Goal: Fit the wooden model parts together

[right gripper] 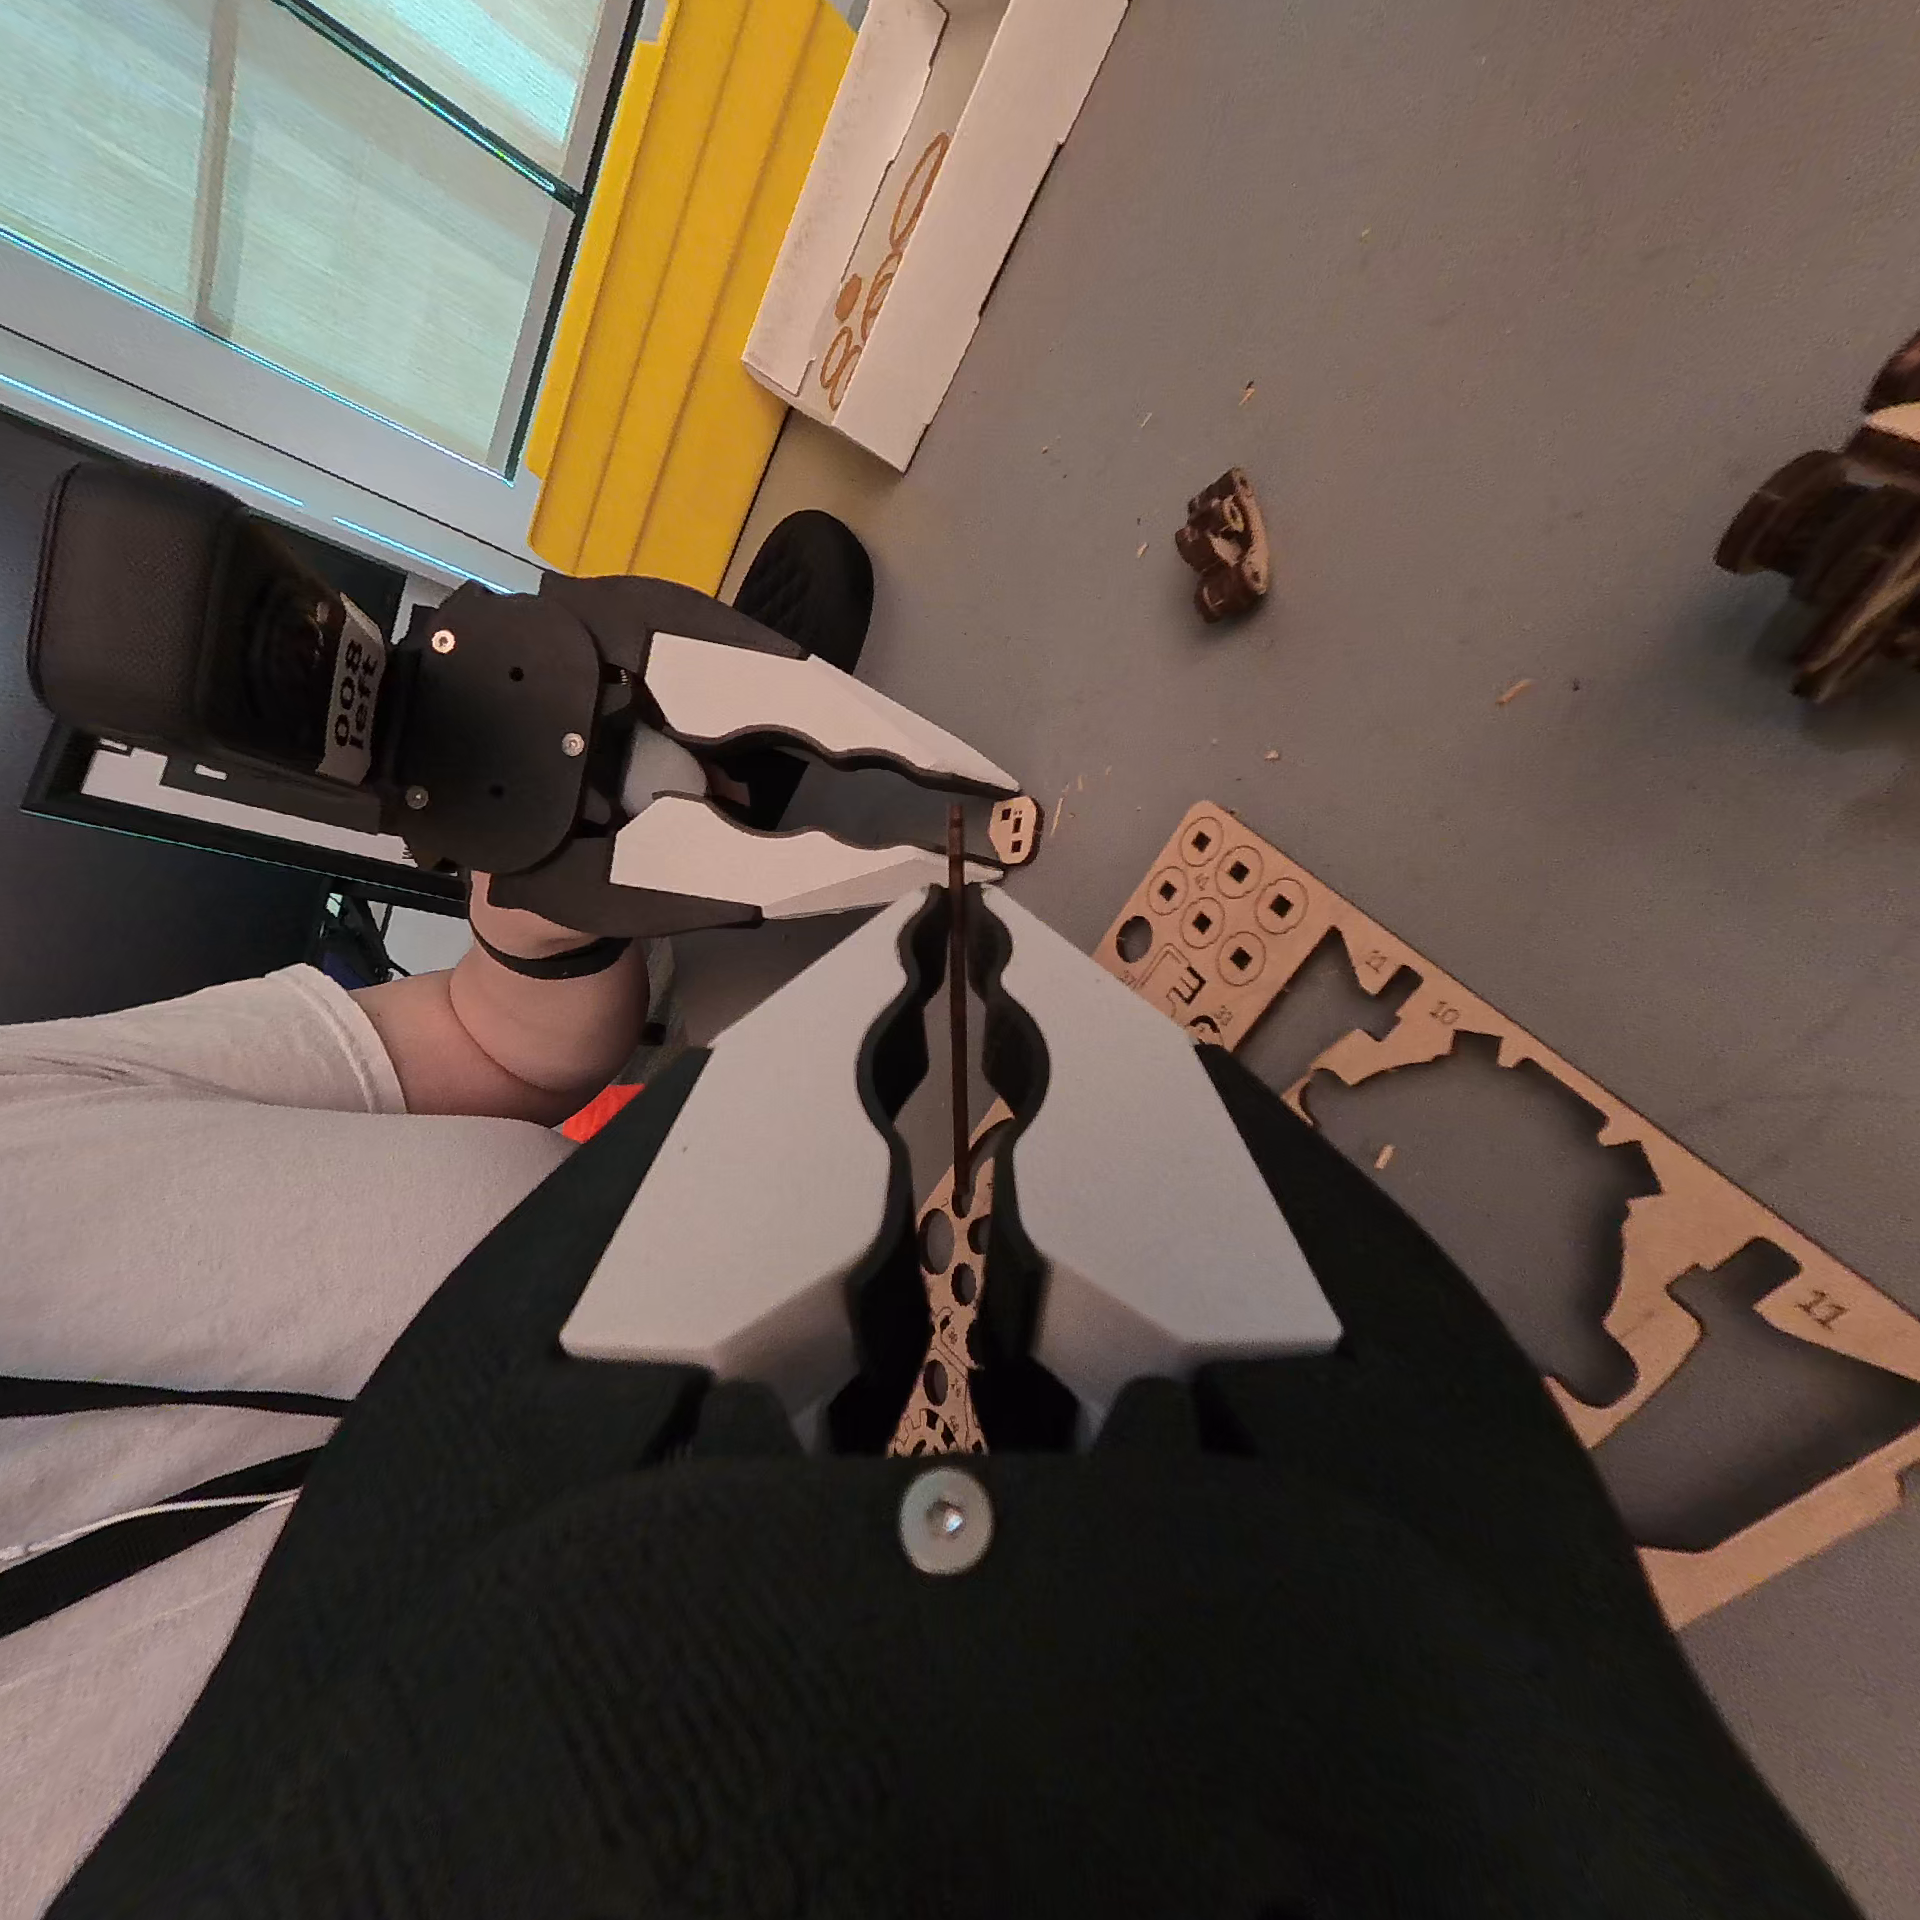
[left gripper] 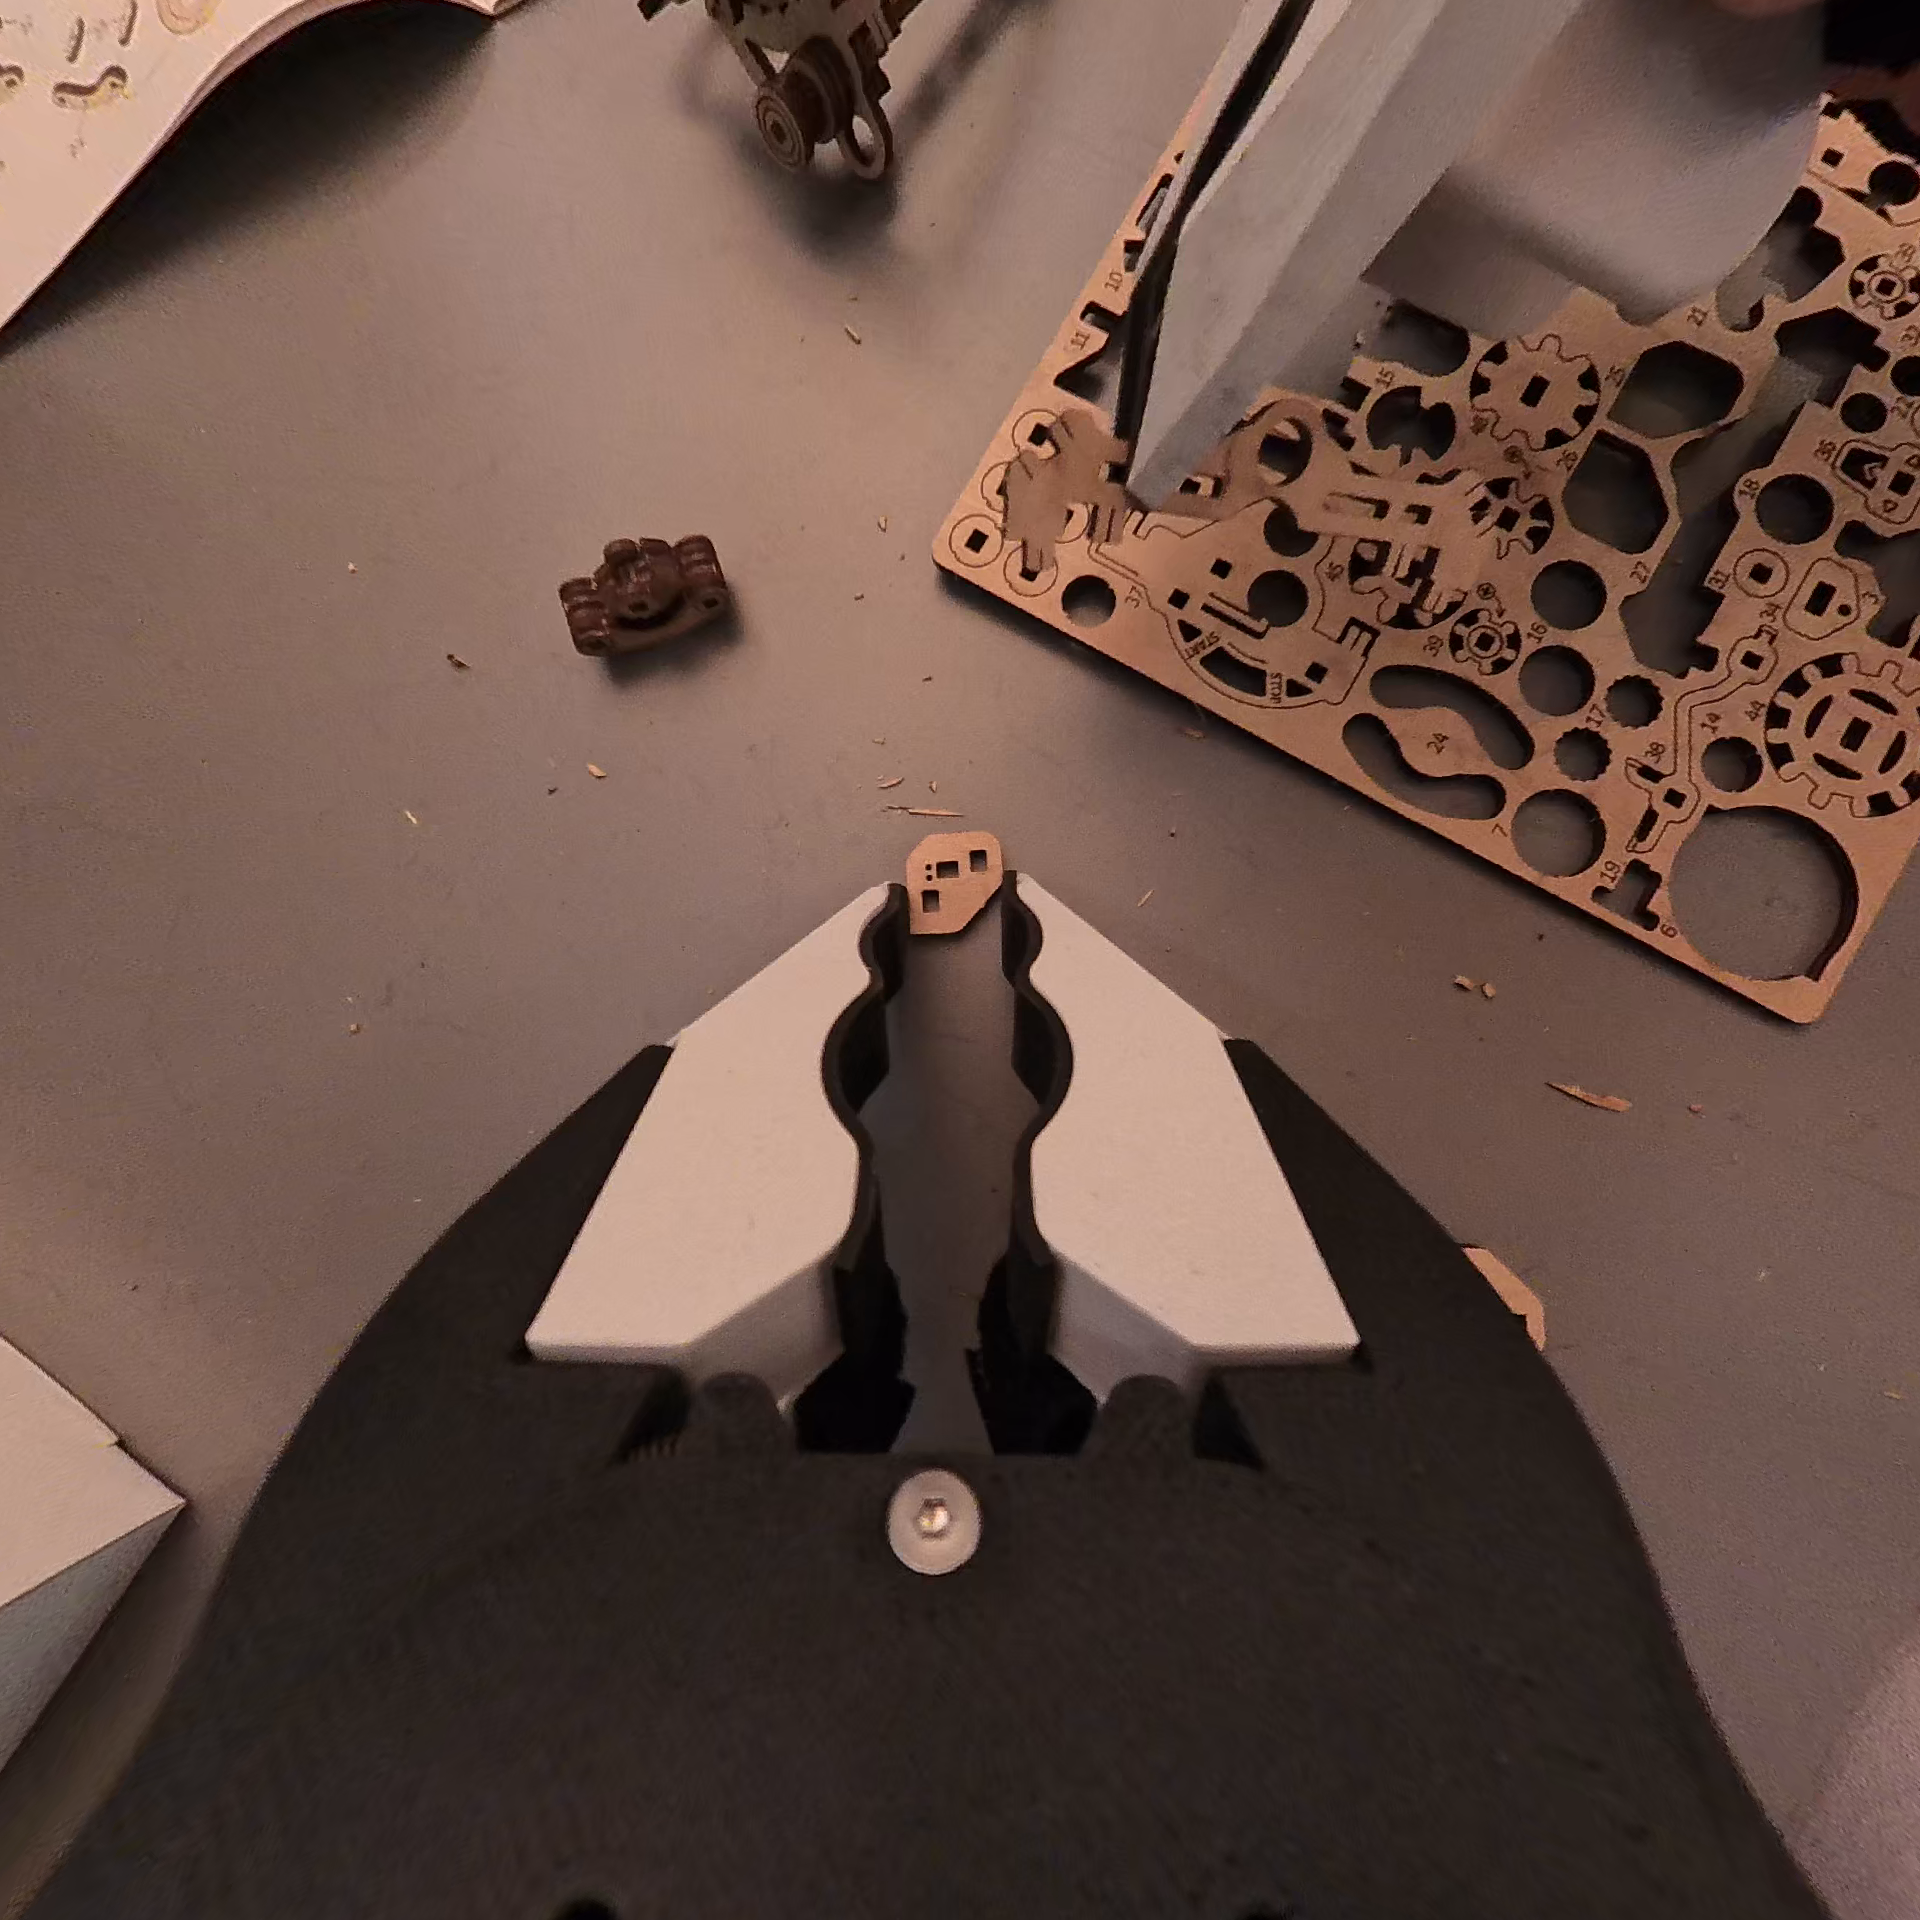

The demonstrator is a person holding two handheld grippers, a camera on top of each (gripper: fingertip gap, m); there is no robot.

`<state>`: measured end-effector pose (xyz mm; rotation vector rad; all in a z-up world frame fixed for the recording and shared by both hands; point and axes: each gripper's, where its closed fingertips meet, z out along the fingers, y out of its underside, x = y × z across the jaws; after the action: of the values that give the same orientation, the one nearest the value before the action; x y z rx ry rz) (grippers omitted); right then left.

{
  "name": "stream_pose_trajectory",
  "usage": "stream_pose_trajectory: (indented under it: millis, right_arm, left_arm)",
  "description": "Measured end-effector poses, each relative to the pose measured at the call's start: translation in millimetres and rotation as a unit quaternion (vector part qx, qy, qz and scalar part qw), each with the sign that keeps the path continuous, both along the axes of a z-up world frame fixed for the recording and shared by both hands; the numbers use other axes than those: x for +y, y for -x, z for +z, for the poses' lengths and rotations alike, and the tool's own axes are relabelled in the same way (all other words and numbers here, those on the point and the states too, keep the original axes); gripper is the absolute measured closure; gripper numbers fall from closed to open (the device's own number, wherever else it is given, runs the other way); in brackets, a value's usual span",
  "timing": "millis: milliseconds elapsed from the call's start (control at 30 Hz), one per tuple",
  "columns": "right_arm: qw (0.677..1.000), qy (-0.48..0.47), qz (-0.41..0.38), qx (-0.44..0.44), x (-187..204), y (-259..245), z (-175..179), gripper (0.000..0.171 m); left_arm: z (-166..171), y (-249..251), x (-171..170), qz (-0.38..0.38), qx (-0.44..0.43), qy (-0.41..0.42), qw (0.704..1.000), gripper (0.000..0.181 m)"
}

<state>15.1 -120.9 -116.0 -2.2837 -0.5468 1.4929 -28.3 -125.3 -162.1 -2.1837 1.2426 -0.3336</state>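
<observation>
My left gripper (left gripper: 954, 902) is shut on a small pale wooden piece (left gripper: 948, 871) with square holes, held at its tips above the grey table. It also shows in the right wrist view (right gripper: 992, 836), with the small piece (right gripper: 1016, 828) just beyond my right gripper's tips. My right gripper (right gripper: 958, 902) is shut on a thin flat wooden part (right gripper: 958, 1039), seen edge-on. In the left wrist view the right gripper (left gripper: 1127, 483) holds that flat part (left gripper: 1309, 499) over a punched wooden sheet (left gripper: 1558, 707).
A small dark sub-assembly (left gripper: 646, 608) lies on the table (left gripper: 416, 831). A partly built model (left gripper: 821, 94) stands at the far edge. An instruction booklet (left gripper: 125, 125) lies far left. Another punched sheet (right gripper: 1558, 1247), a white box (right gripper: 894, 208) and a yellow bin (right gripper: 665, 312) show in the right wrist view. My right fingertips sit around 7 cm from my left ones.
</observation>
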Motion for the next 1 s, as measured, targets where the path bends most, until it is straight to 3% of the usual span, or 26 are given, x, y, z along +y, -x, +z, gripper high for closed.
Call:
stream_pose_trajectory:
  millis: [33, 1000]
  right_arm:
    - [1.000, 0.000, 0.000, 0.000, -0.1, -0.1, 0.0, 0.169]
    - [1.000, -0.004, 0.005, 0.001, -1.1, 0.0, 1.1, 0.170]
  left_arm:
    - [-0.1, 0.1, 0.0, 0.001, 0.000, 0.000, 1.000, 0.165]
    - [-0.4, 0.2, 0.1, -0.008, -0.002, 0.005, 1.000, 0.165]
